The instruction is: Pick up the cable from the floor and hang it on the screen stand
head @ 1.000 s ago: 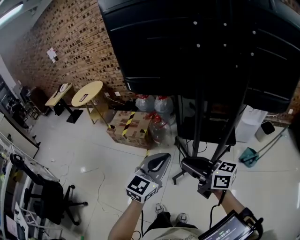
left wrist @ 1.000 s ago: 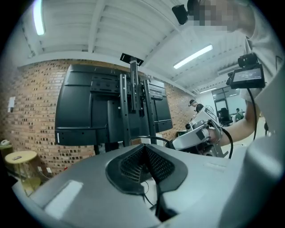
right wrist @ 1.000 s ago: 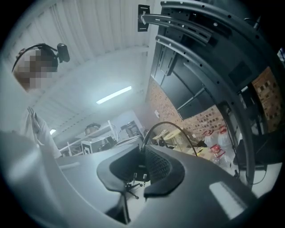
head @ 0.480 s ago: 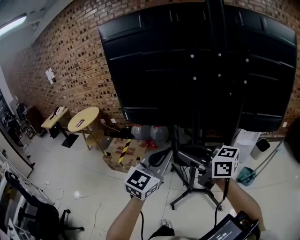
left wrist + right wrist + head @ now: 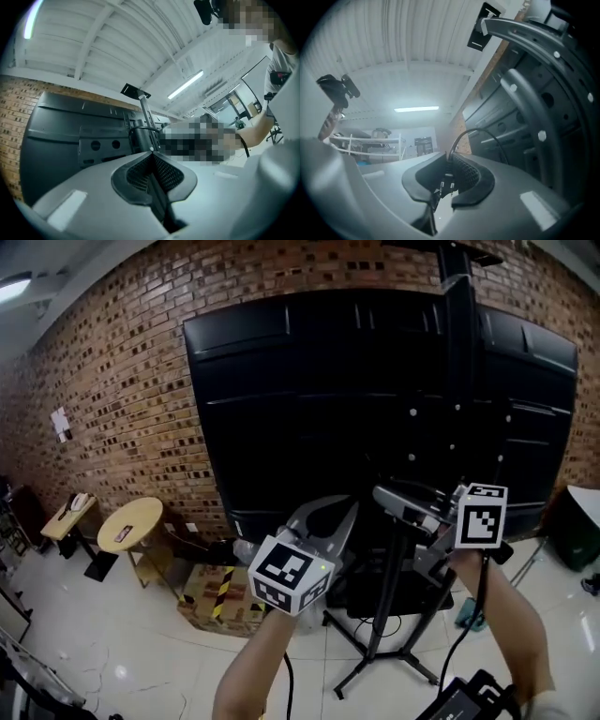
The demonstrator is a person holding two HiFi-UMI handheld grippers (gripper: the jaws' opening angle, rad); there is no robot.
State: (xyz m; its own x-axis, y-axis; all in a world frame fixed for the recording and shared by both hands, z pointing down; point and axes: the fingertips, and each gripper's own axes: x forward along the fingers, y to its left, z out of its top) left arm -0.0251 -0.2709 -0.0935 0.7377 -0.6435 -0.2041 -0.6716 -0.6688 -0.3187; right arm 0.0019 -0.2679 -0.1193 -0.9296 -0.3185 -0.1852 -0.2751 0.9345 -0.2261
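The big black screen (image 5: pixel 375 399) stands on a black stand with a tall pole (image 5: pixel 457 352) and splayed legs (image 5: pixel 375 652). Both grippers are raised in front of its lower edge. My left gripper (image 5: pixel 330 512) has its jaws together, and a thin black cable (image 5: pixel 140 127) loops out from its tip (image 5: pixel 151 152) toward the pole. My right gripper (image 5: pixel 389 495) points left beside the pole. In its own view (image 5: pixel 449 157) the jaws are shut on the cable's plug (image 5: pixel 445 183), and the cable (image 5: pixel 476 131) arcs out toward the screen's back.
A brick wall (image 5: pixel 122 409) runs behind the screen. At the lower left stand a round wooden table (image 5: pixel 127 526), a smaller table (image 5: pixel 66 517) and a cardboard box with striped tape (image 5: pixel 211 592) on the white tiled floor.
Both grippers have risen from just above the floor to the screen's lower edge. The head view has tilted up, so the screen now fills the frame.
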